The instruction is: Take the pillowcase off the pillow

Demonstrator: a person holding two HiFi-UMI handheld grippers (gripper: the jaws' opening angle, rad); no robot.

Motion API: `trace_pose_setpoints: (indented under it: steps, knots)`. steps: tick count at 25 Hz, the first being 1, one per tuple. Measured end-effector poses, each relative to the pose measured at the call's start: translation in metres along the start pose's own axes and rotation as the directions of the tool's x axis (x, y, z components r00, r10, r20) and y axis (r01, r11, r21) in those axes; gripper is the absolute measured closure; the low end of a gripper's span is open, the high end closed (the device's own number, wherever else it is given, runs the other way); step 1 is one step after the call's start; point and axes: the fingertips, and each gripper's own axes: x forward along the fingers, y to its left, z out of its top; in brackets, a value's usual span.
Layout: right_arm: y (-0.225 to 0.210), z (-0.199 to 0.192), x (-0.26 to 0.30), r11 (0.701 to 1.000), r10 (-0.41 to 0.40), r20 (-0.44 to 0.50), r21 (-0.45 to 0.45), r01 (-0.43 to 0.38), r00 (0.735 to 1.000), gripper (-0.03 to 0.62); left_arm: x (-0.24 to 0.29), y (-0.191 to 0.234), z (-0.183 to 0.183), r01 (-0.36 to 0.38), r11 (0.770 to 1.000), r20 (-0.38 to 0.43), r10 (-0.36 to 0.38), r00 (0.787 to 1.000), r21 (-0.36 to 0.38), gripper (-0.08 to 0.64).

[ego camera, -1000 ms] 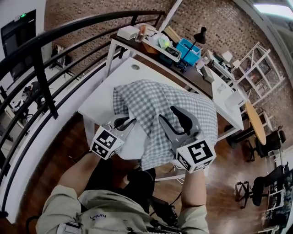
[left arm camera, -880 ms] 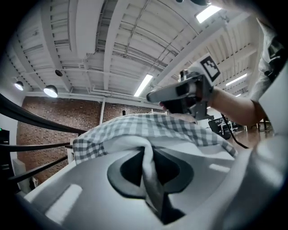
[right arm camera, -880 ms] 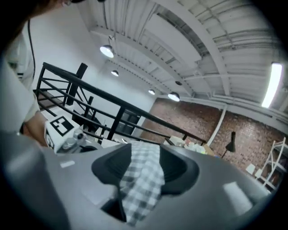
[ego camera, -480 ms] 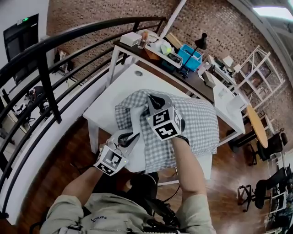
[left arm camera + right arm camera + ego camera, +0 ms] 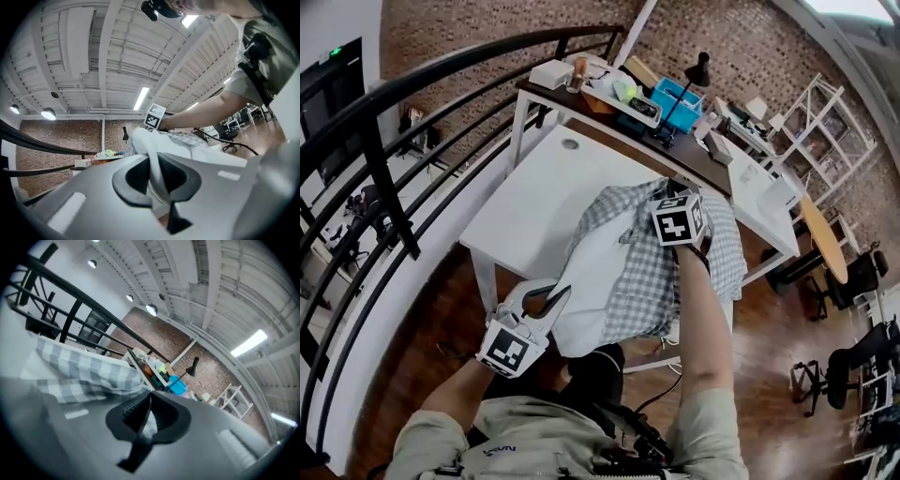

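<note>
Fingers of the left gripper (image 5: 553,298) are clamped on a corner of the white pillow (image 5: 598,277) at the surface's (image 5: 530,192) near edge. The right gripper's (image 5: 149,403) fingers are pinched together on the checked pillowcase (image 5: 649,277), which is bunched halfway off toward the pillow's far end.

The right hand-held gripper (image 5: 148,401) has its jaws pressed together on a pale fold of the grey-checked pillowcase (image 5: 84,373), which bunches to their left below a black railing (image 5: 79,301), with a brick wall (image 5: 164,341) and a black lamp (image 5: 193,365) beyond.
</note>
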Motion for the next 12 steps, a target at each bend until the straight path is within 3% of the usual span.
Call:
trace_pose_setpoints:
  steps: [3, 7, 12]
  knots:
    - [0.021, -0.001, -0.009, 0.995, 0.094, 0.076, -0.019, -0.093, 0.993, 0.586, 0.008, 0.000, -0.004, 0.048, 0.997, -0.042, -0.051, 0.998, -0.060, 0.506]
    - [0.045, 0.005, -0.029, 0.985, 0.132, 0.146, -0.133, -0.112, 0.980, 0.586, 0.006, 0.022, 0.005, 0.009, 0.982, -0.062, -0.021, 0.998, -0.187, 0.390]
    - [0.051, 0.006, -0.040, 0.984, 0.157, 0.189, -0.118, -0.136, 0.969, 0.586, -0.001, 0.016, -0.011, 0.025, 0.976, -0.141, -0.056, 0.988, -0.214, 0.374]
